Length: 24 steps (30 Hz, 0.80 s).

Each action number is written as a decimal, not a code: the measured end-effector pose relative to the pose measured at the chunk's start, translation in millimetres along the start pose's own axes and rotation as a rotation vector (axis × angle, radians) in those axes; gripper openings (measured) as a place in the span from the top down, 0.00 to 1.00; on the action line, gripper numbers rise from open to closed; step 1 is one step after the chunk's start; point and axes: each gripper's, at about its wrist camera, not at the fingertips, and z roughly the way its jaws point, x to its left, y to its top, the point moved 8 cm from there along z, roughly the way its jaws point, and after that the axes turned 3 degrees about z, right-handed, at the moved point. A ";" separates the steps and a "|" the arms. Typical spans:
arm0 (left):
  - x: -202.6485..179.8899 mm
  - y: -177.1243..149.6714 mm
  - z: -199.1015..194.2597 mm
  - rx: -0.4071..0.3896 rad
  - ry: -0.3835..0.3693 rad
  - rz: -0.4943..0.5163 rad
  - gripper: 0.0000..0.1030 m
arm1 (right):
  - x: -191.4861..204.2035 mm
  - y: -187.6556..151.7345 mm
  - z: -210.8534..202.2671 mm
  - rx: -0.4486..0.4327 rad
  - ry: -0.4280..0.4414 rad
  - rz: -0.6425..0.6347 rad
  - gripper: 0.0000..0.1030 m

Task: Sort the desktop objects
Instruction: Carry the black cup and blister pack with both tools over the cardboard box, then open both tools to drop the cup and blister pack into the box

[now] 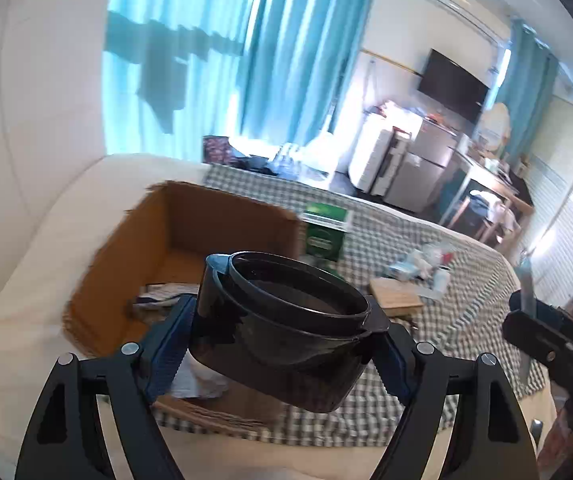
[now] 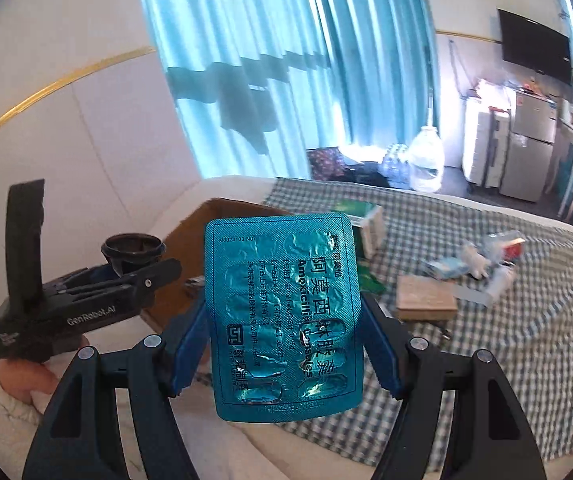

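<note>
My left gripper [image 1: 282, 344] is shut on a black plastic cup [image 1: 286, 328] and holds it in the air over the near edge of an open cardboard box [image 1: 174, 240]. My right gripper [image 2: 282, 344] is shut on a teal blister pack of capsules [image 2: 282, 312], held upright above the checked cloth. The left gripper [image 2: 126, 276] with the cup [image 2: 132, 246] shows at the left of the right wrist view. The right gripper's body [image 1: 554, 332] shows at the right edge of the left wrist view.
The box [image 2: 222, 216] holds some small items. A green box [image 1: 324, 232], a flat tan box [image 1: 396, 296] and a pile of small packets [image 1: 426, 264] lie on the checked cloth [image 1: 426, 360]. The same items lie right of the blister pack in the right wrist view [image 2: 426, 300].
</note>
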 end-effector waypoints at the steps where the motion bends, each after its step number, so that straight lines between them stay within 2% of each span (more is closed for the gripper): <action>1: 11.3 0.3 1.4 0.005 0.017 -0.008 0.20 | 9.8 5.7 7.8 0.002 0.016 -0.012 0.32; 7: 59.6 -10.2 24.4 0.058 0.095 -0.037 0.20 | 62.7 19.8 71.1 0.064 0.099 -0.057 0.32; 12: 82.6 -23.6 49.4 0.101 0.108 -0.065 0.20 | 87.2 21.9 114.0 0.137 0.107 -0.070 0.32; 16: 91.5 -27.3 71.9 0.142 0.110 -0.091 0.19 | 101.2 30.9 132.0 0.152 0.136 -0.078 0.32; 18: 93.6 -26.4 77.1 0.148 0.104 -0.107 0.16 | 104.3 38.1 138.5 0.145 0.151 -0.067 0.31; 19: 96.0 -26.6 78.7 0.153 0.122 -0.118 0.07 | 103.5 43.5 141.8 0.138 0.145 -0.054 0.31; 20: 98.0 -27.1 79.4 0.160 0.139 -0.123 0.01 | 102.7 47.1 143.6 0.131 0.135 -0.044 0.25; 21: 100.6 -29.5 79.3 0.172 0.165 -0.130 0.00 | 101.3 51.3 145.0 0.123 0.128 -0.030 0.19; 24: 100.8 -34.7 75.6 0.186 0.171 -0.140 0.00 | 96.6 63.3 139.4 0.097 0.144 0.023 0.18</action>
